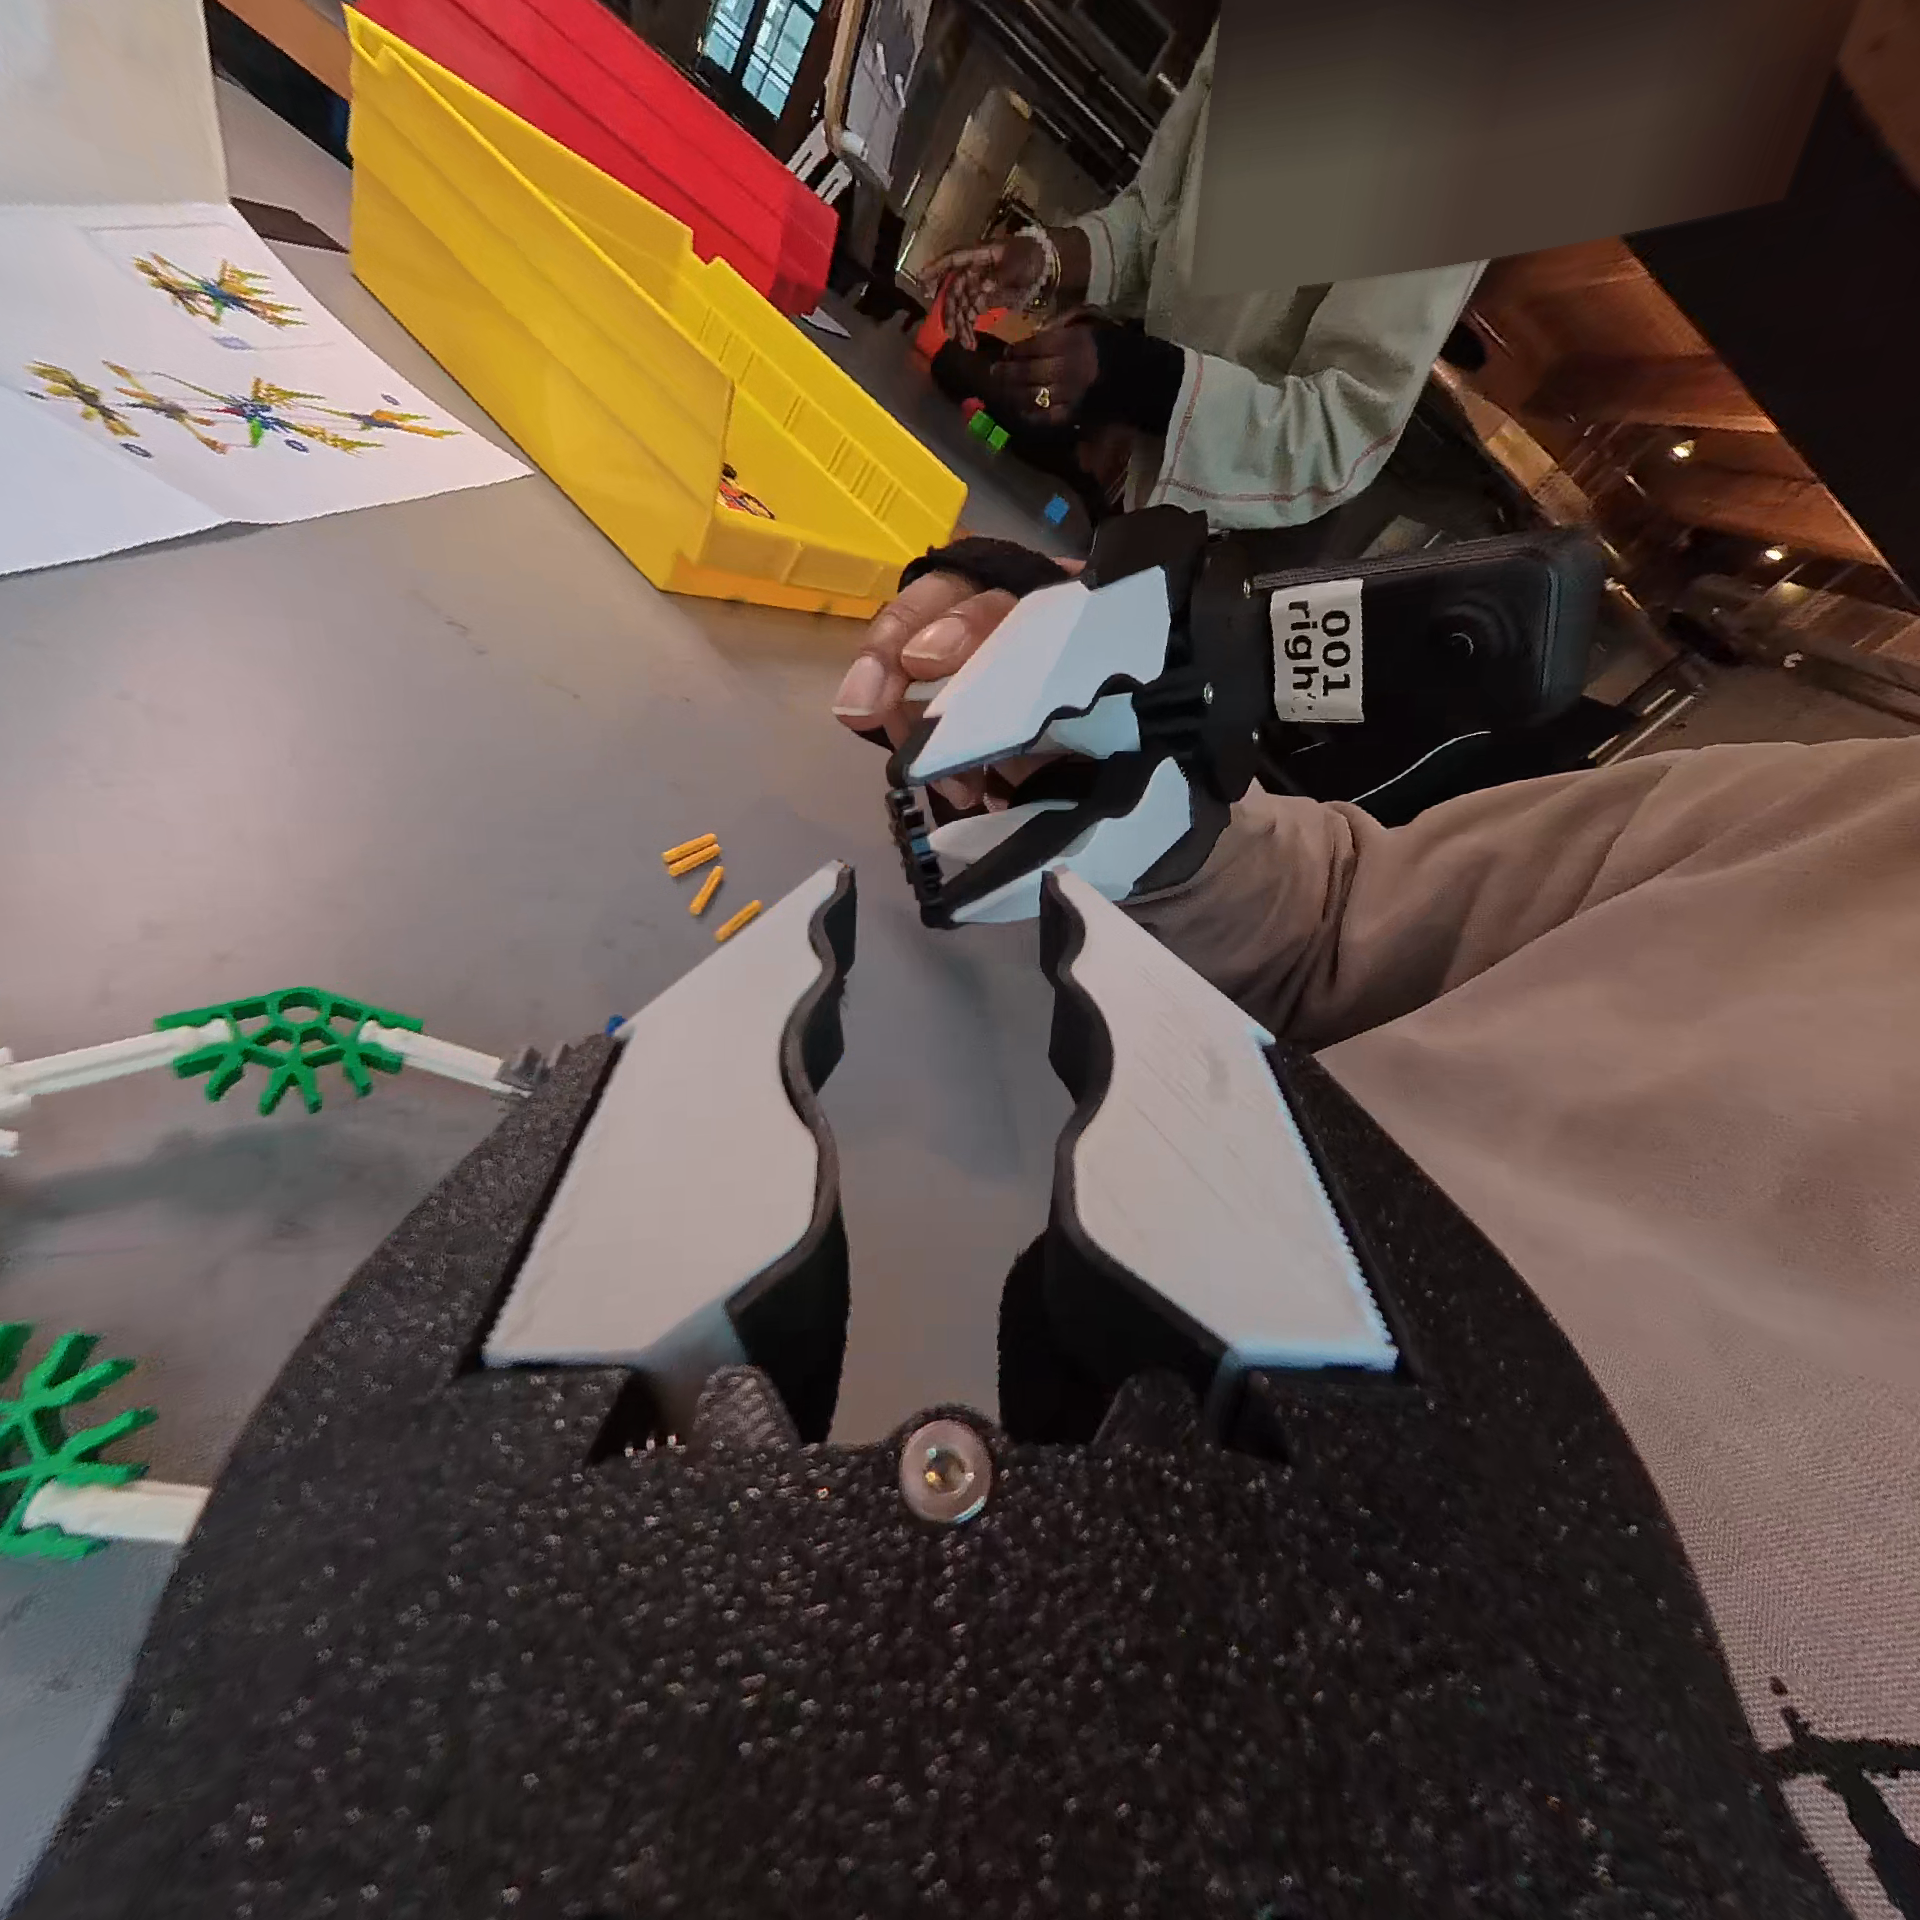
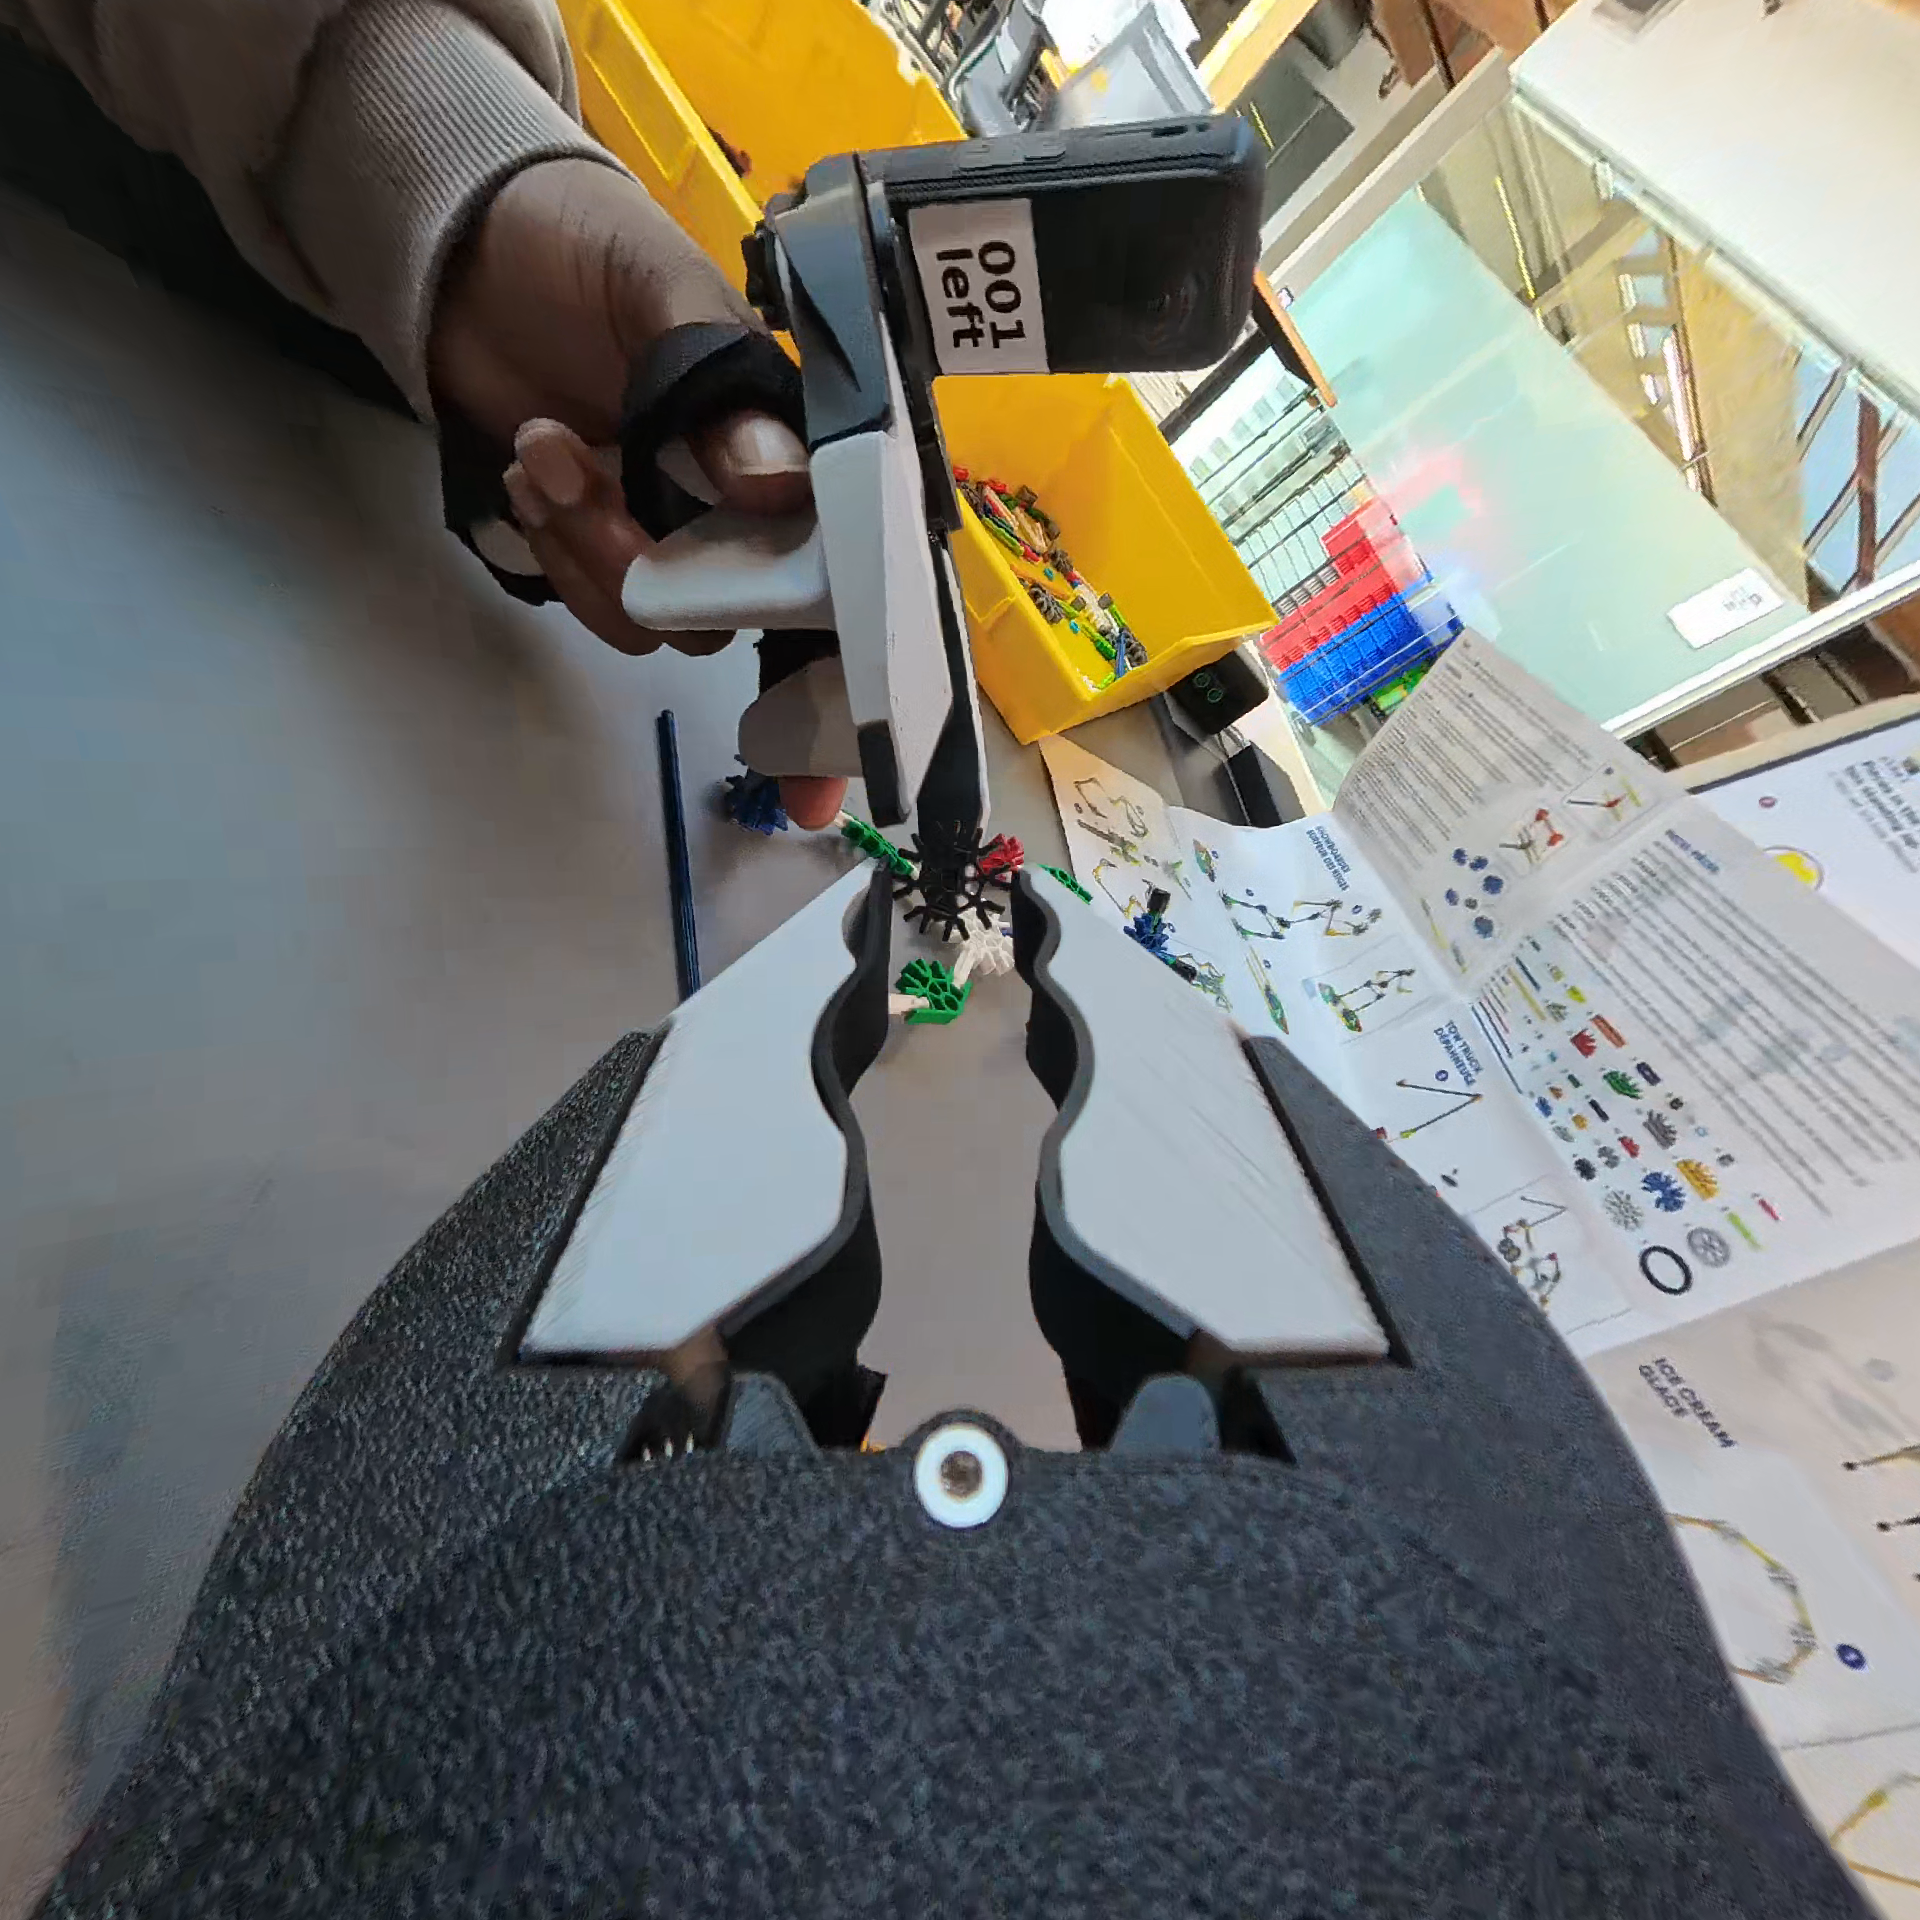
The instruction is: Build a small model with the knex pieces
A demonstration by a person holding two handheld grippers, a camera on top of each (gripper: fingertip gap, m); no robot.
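The right gripper (image 1: 928,844) is clenched on a black connector (image 1: 912,831), a snowflake-shaped toy part pinched across its width between the two pads; in the right wrist view the part sits squarely between that gripper's tips. The connector is held over the grey table (image 1: 416,727), out in front of the open end of the yellow bin (image 1: 623,343) and clear of it. The left gripper (image 1: 948,883) is released, its jaws spread wide, with the connector just ahead of the gap between its tips; from the right wrist view it reaches to the connector's upper edge, but I cannot tell whether it touches. Four short yellow rods (image 1: 707,883) lie loose on the table between the bin and the left gripper. Farther from the bin, green connectors joined to white rods (image 1: 286,1044) lie flat on the table. A printed instruction sheet (image 1: 208,395) is spread beside the bin's long wall, and a red bin (image 1: 623,114) stands against the bin's far side. The right wrist view shows small mixed parts inside the yellow bin, and a thin blue rod (image 2: 675,852) on the table in front of it.
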